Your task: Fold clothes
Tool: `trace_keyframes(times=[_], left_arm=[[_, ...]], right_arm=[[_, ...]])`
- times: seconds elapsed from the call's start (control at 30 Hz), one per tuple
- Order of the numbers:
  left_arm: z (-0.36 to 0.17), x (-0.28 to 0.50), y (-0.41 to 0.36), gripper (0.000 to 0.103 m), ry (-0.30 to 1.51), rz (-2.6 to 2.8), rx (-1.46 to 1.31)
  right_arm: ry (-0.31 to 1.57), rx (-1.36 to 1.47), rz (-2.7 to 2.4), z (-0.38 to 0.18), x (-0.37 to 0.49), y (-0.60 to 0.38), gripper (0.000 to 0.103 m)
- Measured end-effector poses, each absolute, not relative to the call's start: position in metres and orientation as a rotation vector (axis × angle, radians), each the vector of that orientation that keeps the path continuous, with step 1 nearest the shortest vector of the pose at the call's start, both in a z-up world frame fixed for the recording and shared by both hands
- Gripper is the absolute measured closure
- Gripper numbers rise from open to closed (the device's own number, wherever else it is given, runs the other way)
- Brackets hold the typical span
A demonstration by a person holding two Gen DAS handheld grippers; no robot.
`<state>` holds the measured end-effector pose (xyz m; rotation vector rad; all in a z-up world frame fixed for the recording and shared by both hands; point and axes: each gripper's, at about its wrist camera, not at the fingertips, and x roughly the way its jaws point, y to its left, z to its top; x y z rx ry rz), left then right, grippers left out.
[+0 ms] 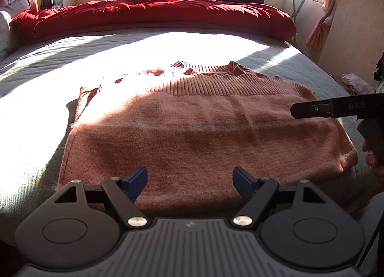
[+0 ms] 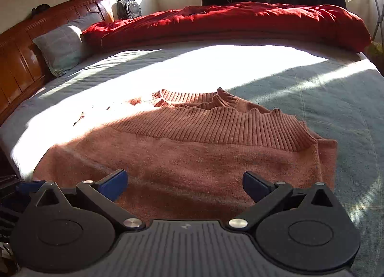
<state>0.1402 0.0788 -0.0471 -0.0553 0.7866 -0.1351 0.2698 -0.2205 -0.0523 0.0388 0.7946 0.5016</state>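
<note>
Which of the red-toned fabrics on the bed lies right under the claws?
The salmon-pink knit sweater, folded flat with its ribbed hem on top. The bright red quilt is bunched along the bed's far edge.

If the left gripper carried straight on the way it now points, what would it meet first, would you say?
Most likely the pink sweater. The left gripper has its jaws open and empty, angled down over the folded knit on the bed, with nothing visible between. Exactly how near the fabric is, the picture cannot settle.

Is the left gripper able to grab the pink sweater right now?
Probably yes. The left gripper has its jaws open right above the near edge of the pink sweater, which lies flat on the bed with nothing between them.
</note>
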Motion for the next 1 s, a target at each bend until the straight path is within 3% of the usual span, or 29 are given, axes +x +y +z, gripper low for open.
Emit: trace_keyframes(times=[0.23,0.5,0.7,1.0], left_arm=[[-0.072,0.142,0.077,0.025,0.849,-0.120,-0.063],[-0.053,0.137,0.118,0.024,0.761,0.020,-0.126],[-0.065,0.138,0.151,0.024,0.806,0.074,-0.252],[-0.023,0.173,0.138,0.023,0.751,-0.030,-0.255]], right_arm=[[0.848,0.222,0.505,-0.074,0.282,-0.240,0.000],[0.845,0.178,0.529,-0.070,0.285,-0.217,0.000],[0.835,0.172,0.572,-0.064,0.287,-0.203,0.000],[0.850,0.147,0.568,-0.068,0.287,-0.202,0.000]])
